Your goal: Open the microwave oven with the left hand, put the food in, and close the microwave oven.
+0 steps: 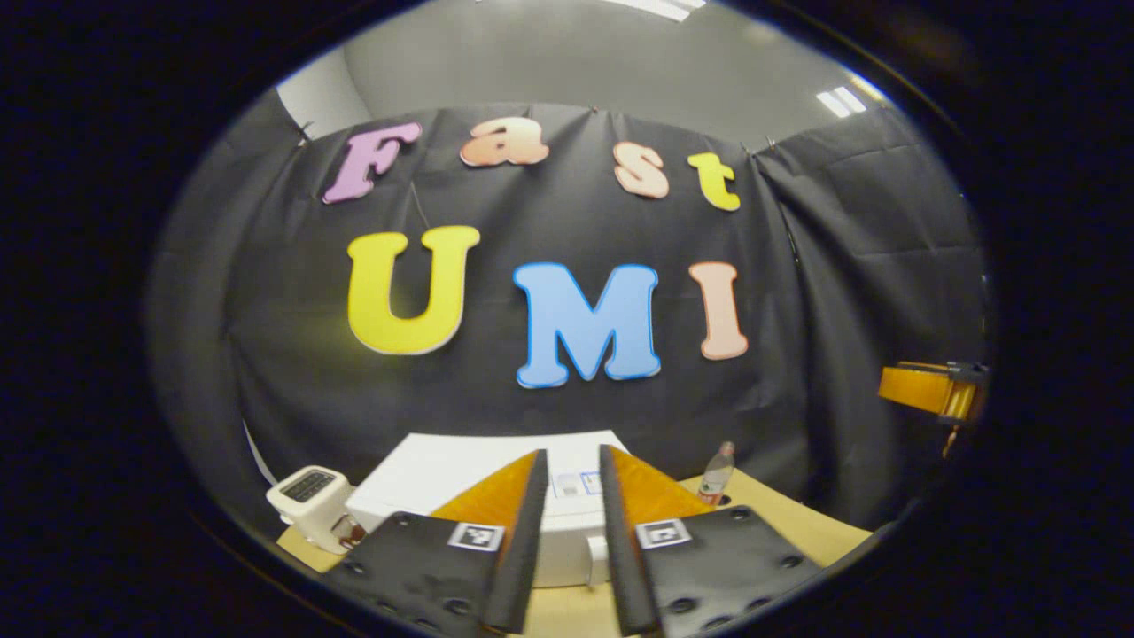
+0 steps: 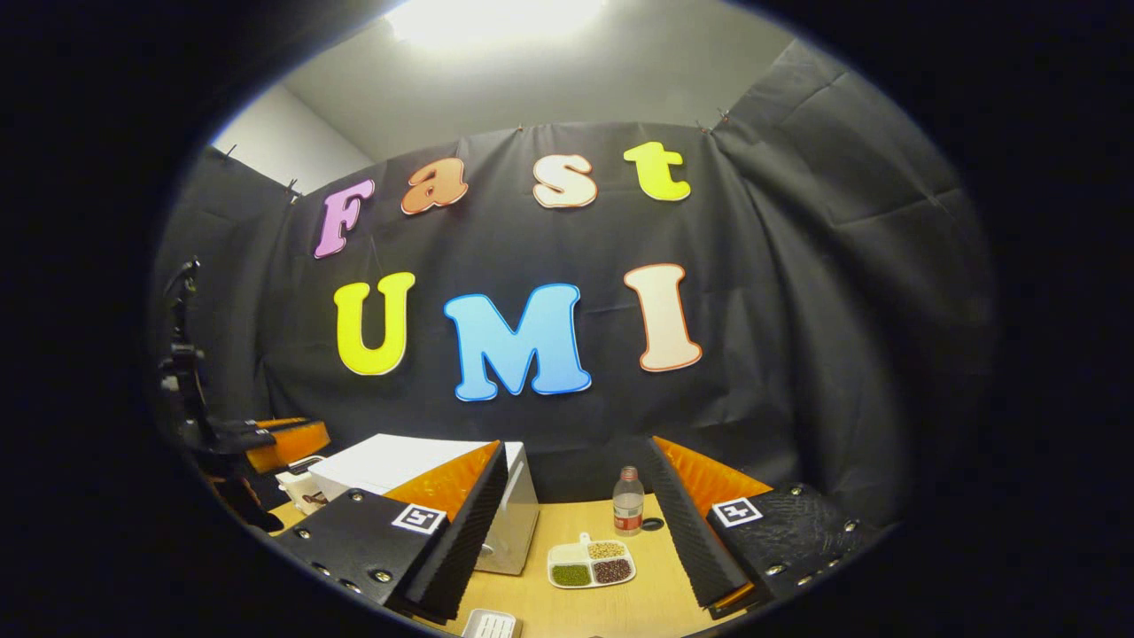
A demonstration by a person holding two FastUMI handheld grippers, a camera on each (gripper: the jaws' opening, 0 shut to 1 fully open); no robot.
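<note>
- In the left gripper view, a small white toaster-like appliance (image 1: 310, 503) stands at the far left of the wooden table (image 1: 824, 532); it is just beside the microwave oven (image 1: 478, 483) and plays no part here
- The left gripper (image 1: 573, 540) hangs above and in front of the microwave oven, fingers spread a narrow gap apart and holding nothing; the white handle (image 1: 598, 560) shows between the fingers, so this is the nearer hand for the door, judged a short way down and ahead; the door looks closed
- In the right gripper view, the microwave oven sits left of the right gripper (image 2: 585, 554), its long side running away toward the back wall
- The divided food dish (image 2: 591, 563) lies on the table directly between the right gripper's widely spread, empty fingers; a small bottle (image 2: 628, 501) stands just behind it
</note>
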